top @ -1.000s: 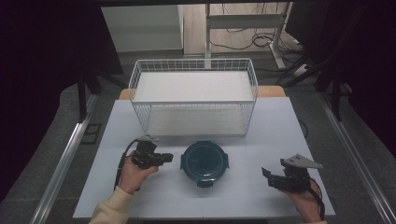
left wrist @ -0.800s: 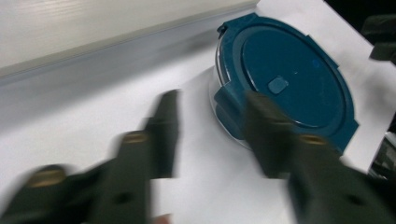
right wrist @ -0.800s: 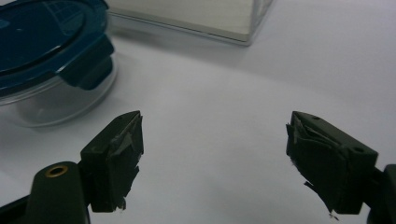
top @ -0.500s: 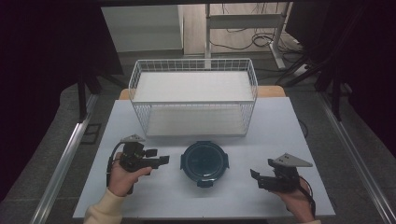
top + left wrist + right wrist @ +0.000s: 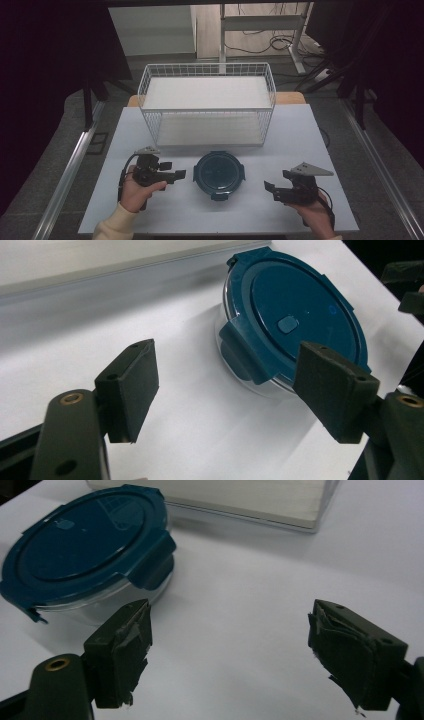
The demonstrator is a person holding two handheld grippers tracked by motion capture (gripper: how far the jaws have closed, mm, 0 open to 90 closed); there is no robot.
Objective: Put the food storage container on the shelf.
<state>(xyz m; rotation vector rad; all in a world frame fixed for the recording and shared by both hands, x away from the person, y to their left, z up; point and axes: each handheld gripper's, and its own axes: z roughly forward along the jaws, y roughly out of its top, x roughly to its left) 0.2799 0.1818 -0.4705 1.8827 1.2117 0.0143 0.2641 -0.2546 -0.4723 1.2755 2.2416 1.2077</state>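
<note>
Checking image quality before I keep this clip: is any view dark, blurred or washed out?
High view: dark surroundings, the table evenly lit, wire basket sharp. Left gripper view: the container crisp, the near left claw slightly soft. Right gripper view: the right claw reasonably sharp, far table pale but not washed out.

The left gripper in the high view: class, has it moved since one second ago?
Yes. The left gripper moved back from the wire basket toward the table's near edge.

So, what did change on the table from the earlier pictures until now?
Both hands drew back toward the person. The left claw slid slightly left and nearer; the right claw moved left, toward the container. Nothing was gripped or released. Container and wire basket stayed put.
</note>
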